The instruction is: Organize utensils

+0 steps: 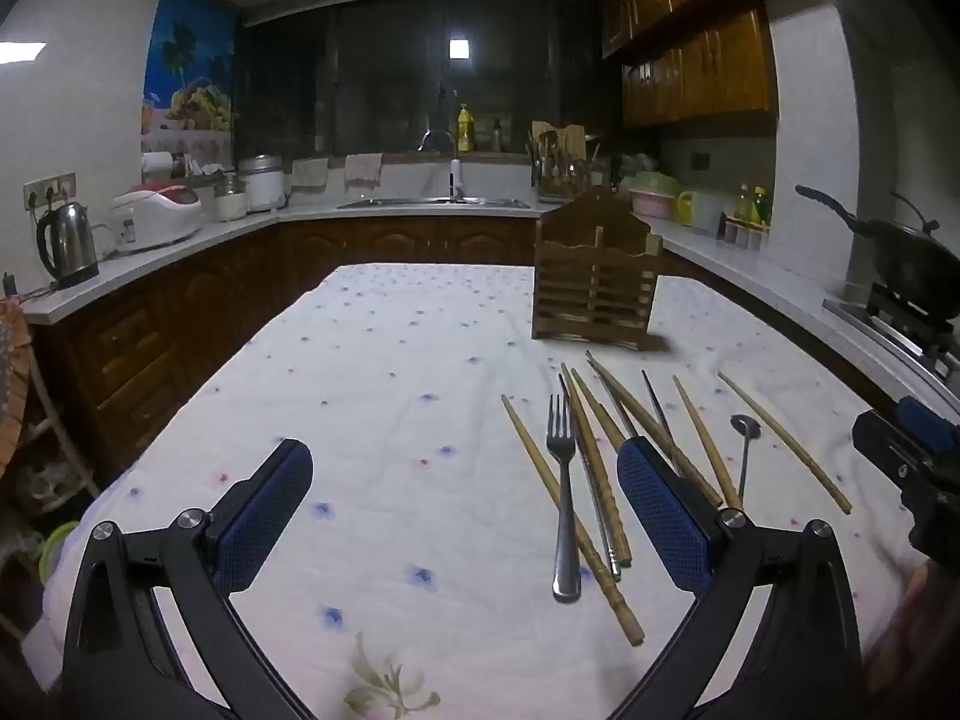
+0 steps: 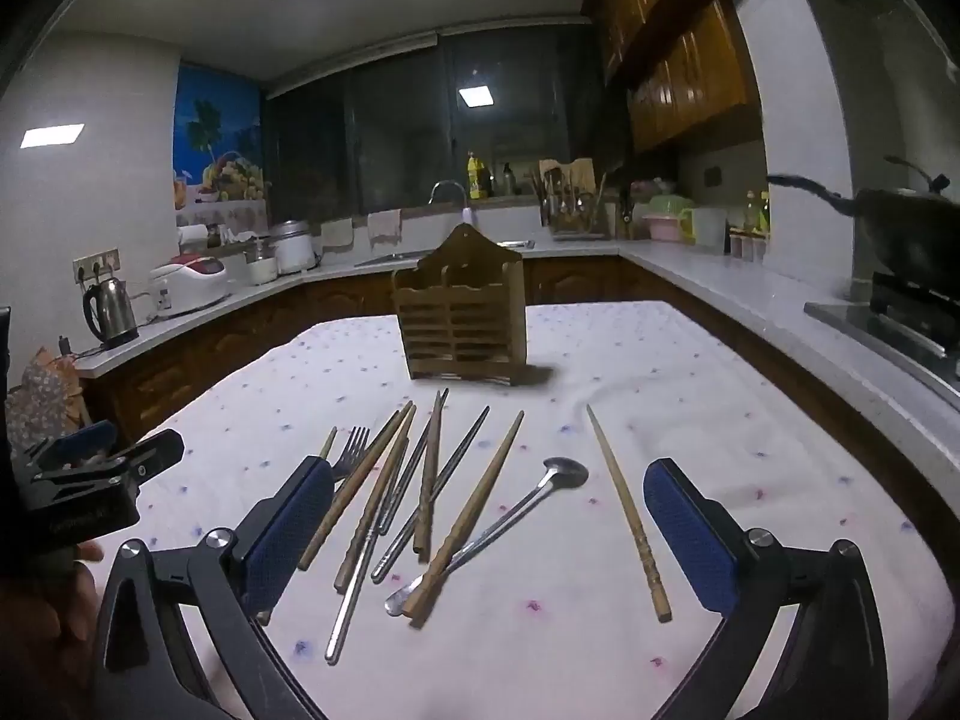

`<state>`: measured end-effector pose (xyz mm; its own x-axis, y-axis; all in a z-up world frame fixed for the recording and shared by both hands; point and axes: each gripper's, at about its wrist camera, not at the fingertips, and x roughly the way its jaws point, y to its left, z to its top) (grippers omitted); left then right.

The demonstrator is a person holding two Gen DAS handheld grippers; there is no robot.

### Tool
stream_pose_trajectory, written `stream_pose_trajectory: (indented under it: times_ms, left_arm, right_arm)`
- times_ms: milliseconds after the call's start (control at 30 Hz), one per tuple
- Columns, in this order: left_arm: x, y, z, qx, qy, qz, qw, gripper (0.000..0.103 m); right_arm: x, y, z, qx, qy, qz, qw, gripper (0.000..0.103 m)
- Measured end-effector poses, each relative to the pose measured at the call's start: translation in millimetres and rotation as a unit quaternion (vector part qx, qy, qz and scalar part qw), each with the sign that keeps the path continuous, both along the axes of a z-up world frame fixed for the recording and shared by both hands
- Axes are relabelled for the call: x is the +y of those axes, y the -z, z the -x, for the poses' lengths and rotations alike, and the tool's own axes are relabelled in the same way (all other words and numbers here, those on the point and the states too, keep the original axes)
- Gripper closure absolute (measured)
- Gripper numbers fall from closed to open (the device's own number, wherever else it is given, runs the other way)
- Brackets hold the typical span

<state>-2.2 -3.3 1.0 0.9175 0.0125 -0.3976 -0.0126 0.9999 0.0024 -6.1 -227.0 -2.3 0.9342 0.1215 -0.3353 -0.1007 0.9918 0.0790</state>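
A wooden slatted utensil holder (image 1: 594, 276) (image 2: 462, 318) stands upright on the table with the floral cloth (image 1: 390, 372) (image 2: 690, 396). In front of it lie several wooden chopsticks (image 1: 600, 480) (image 2: 465, 516), metal chopsticks (image 2: 354, 588), a metal fork (image 1: 563, 498) (image 2: 351, 450) and a small metal spoon (image 1: 744, 450) (image 2: 528, 498). My left gripper (image 1: 462, 480) is open and empty, above the cloth left of the pile. My right gripper (image 2: 489, 504) is open and empty, with the pile between its fingers below.
Kitchen counters run around the table: a kettle (image 1: 63, 246) and rice cooker (image 1: 159, 216) at left, a sink (image 1: 432, 201) at the back, a wok on the stove (image 1: 900, 258) at right. The right gripper's body (image 1: 912, 468) shows at the left view's right edge.
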Motion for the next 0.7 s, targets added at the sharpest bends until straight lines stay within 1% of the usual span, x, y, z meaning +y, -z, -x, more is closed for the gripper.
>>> stream_pose_trajectory:
  times_ms: [33, 67, 100, 133, 200, 233, 367, 400, 633, 700]
  left_arm:
    - [-1.5, 0.1, 0.3, 0.000, 0.000, -0.001, 1.0000, 0.000]
    - [0.3, -4.0, 3.8, 0.006, 0.003, 0.009, 0.9999, 0.000]
    - [-0.6, -4.3, 3.9, 0.008, 0.002, 0.009, 0.9999, 0.000]
    - [-7.7, -3.1, 2.8, 0.007, 0.001, 0.002, 1.0000, 0.000]
    - [-13.4, -3.5, 2.9, 0.009, 0.001, 0.001, 1.0000, 0.000]
    - [-5.5, -1.6, 5.4, 0.005, 0.000, 0.012, 0.9999, 0.000]
    - [-1.9, -1.6, 1.5, 0.006, 0.000, 0.011, 0.9999, 0.000]
    - [4.5, -1.4, 5.6, 0.004, 0.000, 0.014, 0.9999, 0.000]
    - [3.2, -1.8, 5.6, 0.002, -0.003, 0.012, 0.9999, 0.000]
    - [4.1, -3.1, 6.3, 0.001, -0.002, 0.013, 0.9999, 0.000]
  right_arm:
    - [-0.5, 0.6, -1.4, 0.002, 0.000, 0.000, 1.000, 0.000]
    - [-1.4, 1.6, -3.3, 0.003, 0.001, 0.001, 1.000, 0.000]
    - [-2.7, 2.8, -6.0, 0.004, 0.001, 0.000, 1.000, 0.000]
    - [-9.2, -1.0, -0.8, -0.016, 0.003, -0.011, 1.000, 0.000]
    - [-6.3, -2.0, 2.5, -0.020, 0.006, 0.002, 1.000, 0.000]
    - [-1.2, -1.2, 4.0, -0.021, 0.008, 0.005, 1.000, 0.000]
    - [-0.3, -4.9, 8.6, -0.022, 0.013, 0.008, 1.000, 0.000]
    - [0.2, -5.4, 9.2, -0.022, 0.014, 0.010, 1.000, 0.000]
    - [0.3, -8.1, 14.0, -0.021, 0.017, 0.009, 1.000, 0.000]
    - [2.2, -8.0, 10.0, -0.019, 0.015, 0.010, 1.000, 0.000]
